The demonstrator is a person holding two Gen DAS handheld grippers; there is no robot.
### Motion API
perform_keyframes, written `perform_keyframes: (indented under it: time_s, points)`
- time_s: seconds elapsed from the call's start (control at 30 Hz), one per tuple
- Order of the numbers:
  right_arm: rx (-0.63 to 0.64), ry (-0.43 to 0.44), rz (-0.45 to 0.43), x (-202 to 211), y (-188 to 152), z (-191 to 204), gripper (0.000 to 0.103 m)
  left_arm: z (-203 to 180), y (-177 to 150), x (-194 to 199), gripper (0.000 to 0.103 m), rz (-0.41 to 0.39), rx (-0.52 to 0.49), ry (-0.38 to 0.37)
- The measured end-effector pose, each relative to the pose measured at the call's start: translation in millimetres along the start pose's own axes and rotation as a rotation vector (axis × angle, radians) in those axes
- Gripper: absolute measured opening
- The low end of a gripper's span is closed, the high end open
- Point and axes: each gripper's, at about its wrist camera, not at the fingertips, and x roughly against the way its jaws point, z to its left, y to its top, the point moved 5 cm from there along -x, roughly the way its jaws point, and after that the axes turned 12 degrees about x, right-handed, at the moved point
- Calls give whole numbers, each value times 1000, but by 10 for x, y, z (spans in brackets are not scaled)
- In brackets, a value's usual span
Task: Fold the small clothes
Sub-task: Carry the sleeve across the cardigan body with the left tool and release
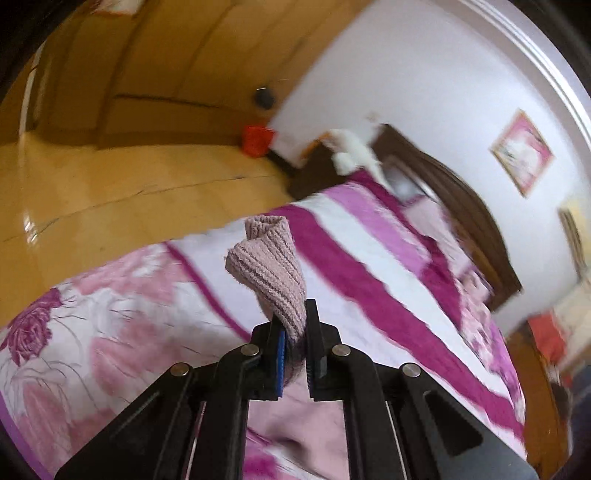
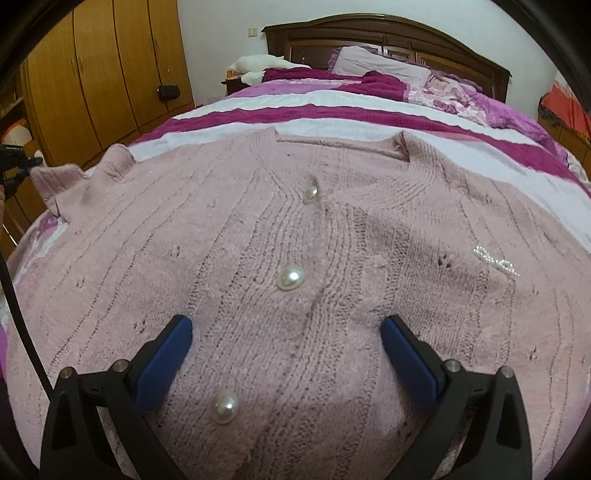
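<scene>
the pink knitted cardigan lies flat, front up and buttoned with pearl buttons, across the near part of the bed, neckline toward the far headboard. at its far left the sleeve cuff is pinched between the closed jaws of the left gripper and raised off the cover, probably to swing it inward for a first fold. the right gripper hangs wide open and holds nothing, low over the hem, seemingly to steady the body
</scene>
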Motion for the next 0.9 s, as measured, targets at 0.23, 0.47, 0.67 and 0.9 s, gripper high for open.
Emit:
perform_keyframes:
  time_s: [0.23, 0.47, 0.67, 0.9]
  points:
    - [-9, 12, -7, 4, 3, -11, 103, -895, -636, 157, 0, 103, -228, -145]
    - [-22, 29, -18, 24, 4, -31, 103, -1521, -1472, 341, 0, 152, -395, -225]
    - [-61, 71, -50, 44, -6, -107, 103, -1652, -2208, 158, 0, 224, -533, -167]
    - [-90, 110, -76, 88, -14, -153, 103, -1611, -2811, 127, 0, 500, -562, -273]
